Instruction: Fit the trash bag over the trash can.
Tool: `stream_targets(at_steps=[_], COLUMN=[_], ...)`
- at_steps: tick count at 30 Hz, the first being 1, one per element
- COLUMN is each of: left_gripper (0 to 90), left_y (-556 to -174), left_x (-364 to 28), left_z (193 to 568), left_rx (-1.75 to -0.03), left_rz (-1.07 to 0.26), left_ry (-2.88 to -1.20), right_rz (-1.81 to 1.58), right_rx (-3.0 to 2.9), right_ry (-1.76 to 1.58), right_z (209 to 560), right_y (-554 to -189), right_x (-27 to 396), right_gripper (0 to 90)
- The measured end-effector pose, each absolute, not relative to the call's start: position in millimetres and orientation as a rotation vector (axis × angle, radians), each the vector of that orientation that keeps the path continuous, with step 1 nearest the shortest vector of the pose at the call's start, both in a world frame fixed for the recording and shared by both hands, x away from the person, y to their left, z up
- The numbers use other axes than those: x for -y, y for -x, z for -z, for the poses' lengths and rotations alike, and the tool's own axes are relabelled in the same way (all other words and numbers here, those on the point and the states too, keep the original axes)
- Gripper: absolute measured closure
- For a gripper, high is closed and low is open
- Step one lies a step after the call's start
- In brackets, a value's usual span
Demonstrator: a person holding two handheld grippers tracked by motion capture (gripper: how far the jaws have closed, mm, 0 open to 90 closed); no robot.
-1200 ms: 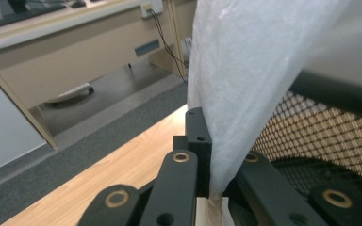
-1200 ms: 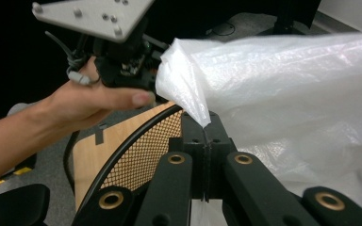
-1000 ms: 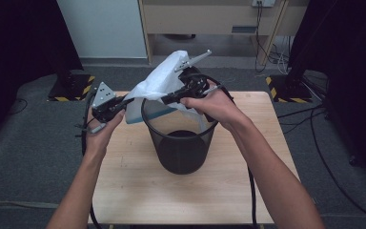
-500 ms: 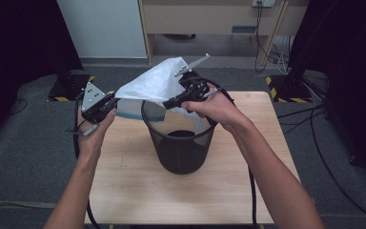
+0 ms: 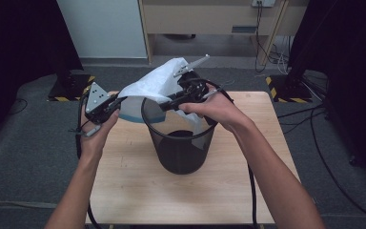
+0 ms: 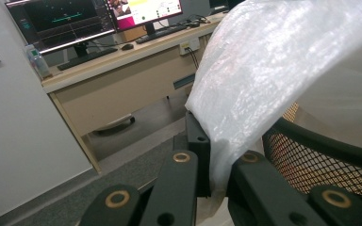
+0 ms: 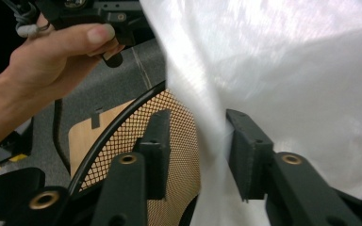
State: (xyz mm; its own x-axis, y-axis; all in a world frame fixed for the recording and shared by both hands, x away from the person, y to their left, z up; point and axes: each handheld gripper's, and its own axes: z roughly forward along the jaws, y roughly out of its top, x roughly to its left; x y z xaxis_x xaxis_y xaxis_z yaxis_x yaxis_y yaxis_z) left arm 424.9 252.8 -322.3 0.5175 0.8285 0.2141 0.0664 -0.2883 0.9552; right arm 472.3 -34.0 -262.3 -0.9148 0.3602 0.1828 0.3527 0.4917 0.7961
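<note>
A black mesh bin stands on the wooden table. A white plastic bag with a blue hem is draped over the bin's far left rim. My left gripper is left of the bin and shut on the bag's edge; in the left gripper view the film is pinched between its jaws. My right gripper hovers over the bin's mouth. Its jaws have just been opening. The bag hangs between them and brushes one pad, with a gap at the other.
The bin's rim and mesh wall lie right beneath the right jaws. The left hand is a short way beyond them. A desk with monitors stands far behind. Grey carpet surrounds the table.
My left gripper has drawn the bag's edge to the left, spreading the film out past the bin's rim. The right hand has stayed over the bin.
</note>
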Motion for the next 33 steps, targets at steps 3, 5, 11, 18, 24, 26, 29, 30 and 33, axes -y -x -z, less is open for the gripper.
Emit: stream_targets(at_steps=[3, 5, 11, 18, 24, 26, 29, 30, 33], left_gripper=[89.9, 89.8, 89.8, 89.8, 89.8, 89.8, 89.8, 89.6, 88.6], left_y=[-425, -425, -425, -421, -419, -418, -417, -417, -418], left_x=[-252, -251, -245, -238, -234, -234, -233, -233, -233], left_z=[323, 324, 323, 320, 318, 318, 318, 319, 321], left_rx=[-0.762, -0.759, -0.745, -0.727, -0.687, -0.685, -0.683, -0.683, -0.687], left_rz=[-0.905, -0.906, -0.912, -0.918, -0.936, -0.934, -0.933, -0.933, -0.938], left_ry=[-1.711, -1.714, -1.728, -1.740, -1.752, -1.750, -1.753, -1.752, -1.756], right_rz=[-1.448, -1.458, -1.466, -1.427, -1.385, -1.379, -1.389, -1.399, -1.418], right_rx=[-2.691, -2.679, -2.647, -2.652, -2.652, -2.673, -2.686, -2.691, -2.693], right_ry=[-0.660, -0.659, -0.669, -0.698, -0.684, -0.676, -0.639, -0.635, -0.623], right_z=[261, 259, 258, 258, 259, 260, 259, 259, 257], right_y=[-473, -474, -472, -473, -474, -475, -476, -476, -475], right_x=[36, 37, 36, 27, 21, 21, 22, 22, 23], right_gripper=[51.2, 48.2, 33.6, 21.4, 56.4, 74.3, 90.0, 90.0, 90.0])
